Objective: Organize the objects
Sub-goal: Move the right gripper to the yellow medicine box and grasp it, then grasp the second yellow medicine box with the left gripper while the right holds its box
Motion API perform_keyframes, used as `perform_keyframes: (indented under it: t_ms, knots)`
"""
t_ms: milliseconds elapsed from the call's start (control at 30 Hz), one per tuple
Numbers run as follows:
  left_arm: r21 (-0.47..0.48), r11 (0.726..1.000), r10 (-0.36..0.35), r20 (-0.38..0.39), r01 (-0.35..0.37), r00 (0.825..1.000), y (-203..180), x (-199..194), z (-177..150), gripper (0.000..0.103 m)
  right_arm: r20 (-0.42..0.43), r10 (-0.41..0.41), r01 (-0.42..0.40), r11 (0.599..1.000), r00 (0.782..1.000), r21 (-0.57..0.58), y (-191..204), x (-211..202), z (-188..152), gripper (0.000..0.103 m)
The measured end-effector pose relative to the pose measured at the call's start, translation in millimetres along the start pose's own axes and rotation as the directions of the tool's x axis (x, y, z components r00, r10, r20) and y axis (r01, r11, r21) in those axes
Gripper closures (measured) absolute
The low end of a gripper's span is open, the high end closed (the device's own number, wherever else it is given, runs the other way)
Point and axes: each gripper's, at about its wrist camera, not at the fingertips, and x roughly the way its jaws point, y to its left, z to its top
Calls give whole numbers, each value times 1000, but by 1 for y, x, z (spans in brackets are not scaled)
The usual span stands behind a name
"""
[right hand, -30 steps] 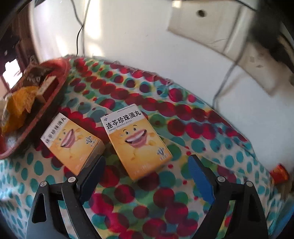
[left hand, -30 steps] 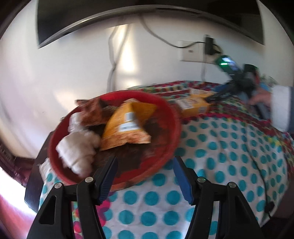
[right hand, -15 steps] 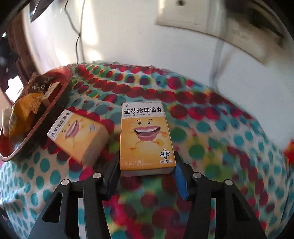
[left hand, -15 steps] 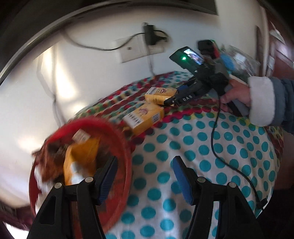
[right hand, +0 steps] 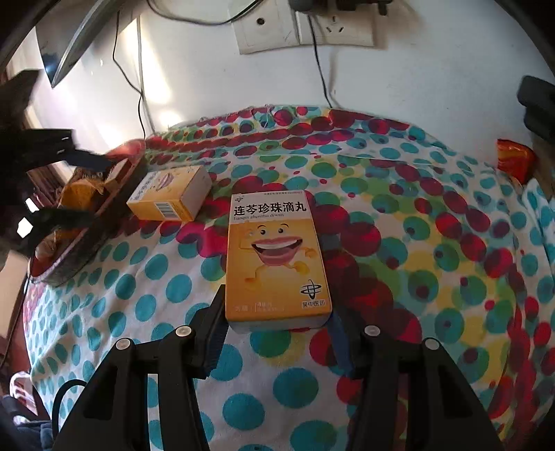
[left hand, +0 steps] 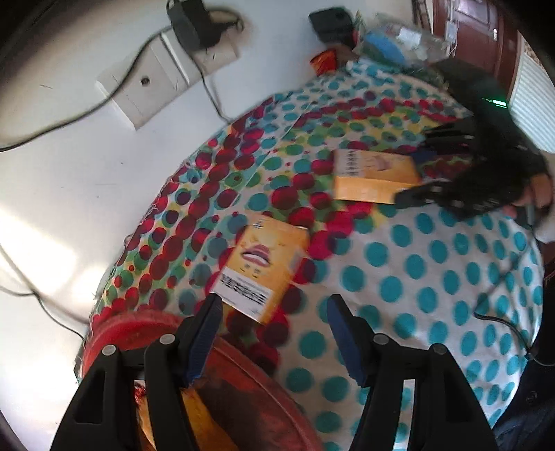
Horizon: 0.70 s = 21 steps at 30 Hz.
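Observation:
Two orange medicine boxes lie on the polka-dot cloth. My right gripper is shut on the near end of the larger box, which has a smiling mouth on top. From the left wrist this box shows with the blurred right gripper around it. The second box lies beside the red tray. My left gripper stands open over the tray's rim, with the second box just ahead of its tips. In the right wrist view the left gripper is a dark blur over the tray.
The tray holds snack packets. Wall sockets with cables sit behind the table. A red packet lies at the far right edge, near a pile of clutter. A cable trails over the cloth's right side.
My right gripper went from open behind the larger box to shut on its sides. The left gripper swung and rolled away from above the tray toward the second box.

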Motion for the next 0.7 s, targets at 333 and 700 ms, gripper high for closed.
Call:
perform_keyframes:
  t_ms: [333,700]
  knots:
    - [109,992,-50,-131,64,990,15,46,20,39,39,31,-32,999,999,21,-3,-4,-5,52]
    - [68,997,-28,-131,37,991,6,67,16,38,30,-11,12,1000,999,-13,-1,-1,-5,52]
